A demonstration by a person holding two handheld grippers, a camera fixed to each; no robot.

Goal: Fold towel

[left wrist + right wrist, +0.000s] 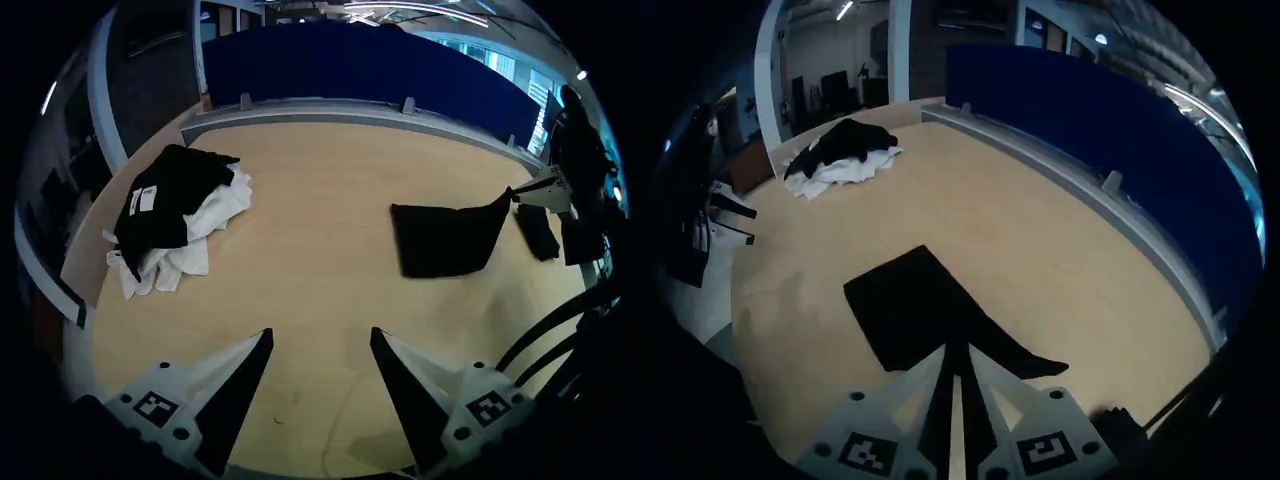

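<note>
Right gripper view has the right gripper (958, 356) pinched narrow on one corner of the black towel (908, 308). The cloth runs up between the two fingers, and the rest of it lies flat on the wooden table (1056, 240). That grip on a corner looks meant for carrying it across to the opposite edge, so I judge this to be the start of a fold.

The towel sits well apart from the pile of laundry (180, 208), across a bare stretch of table. Keeping it that far from the pile leaves room to work. The left gripper (320, 340) hangs over the table edge on the near side of the pile, spread wide and holding nothing, probably waiting for a second corner.

By count there is one towel laid out, one pile of black and white pieces, and two grippers. One small dark cloth (536, 230) lies just beyond the towel, on its side away from the pile.
</note>
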